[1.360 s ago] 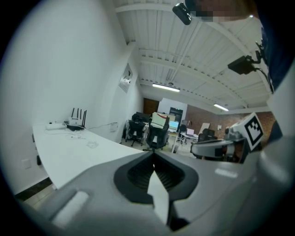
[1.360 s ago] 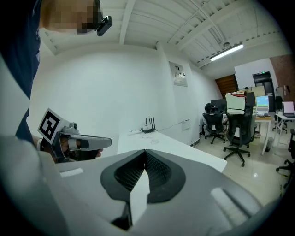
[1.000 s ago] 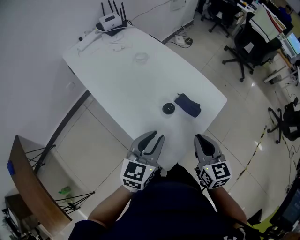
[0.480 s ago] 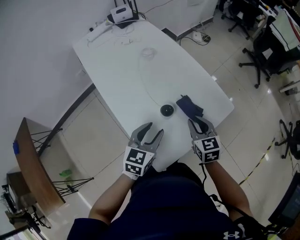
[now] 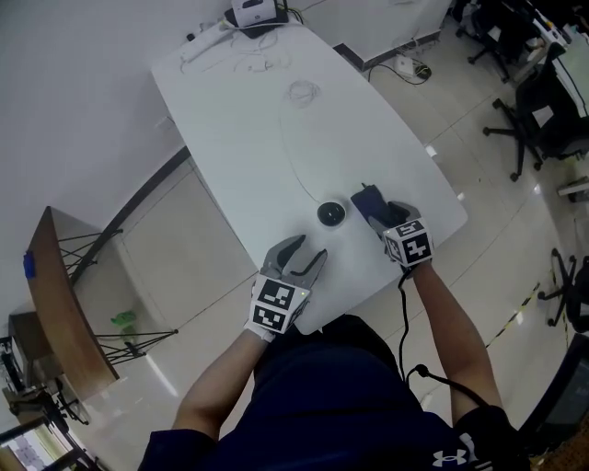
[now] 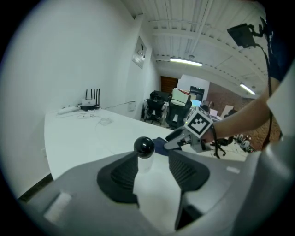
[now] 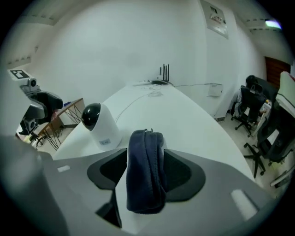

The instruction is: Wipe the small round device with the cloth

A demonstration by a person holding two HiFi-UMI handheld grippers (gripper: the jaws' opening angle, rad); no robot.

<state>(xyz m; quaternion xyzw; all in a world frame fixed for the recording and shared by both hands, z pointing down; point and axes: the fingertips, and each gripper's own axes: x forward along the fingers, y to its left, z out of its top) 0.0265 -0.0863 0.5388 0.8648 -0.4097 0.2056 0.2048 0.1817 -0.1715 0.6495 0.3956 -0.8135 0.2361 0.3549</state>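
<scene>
L gripper is held over the near edge of the counter, released, jaws just opened w/ nothing between them. Just ahead, the small round device is seen upright. R gripper is also released, jaws just opened wide, w/ the folded dark cloth lying between them, beside the device. A router is set at the far end.

Your white worktop runs along a white wall over glossy pale floor tiles; black office chairs stand at your right, a brown wooden panel at your left
</scene>
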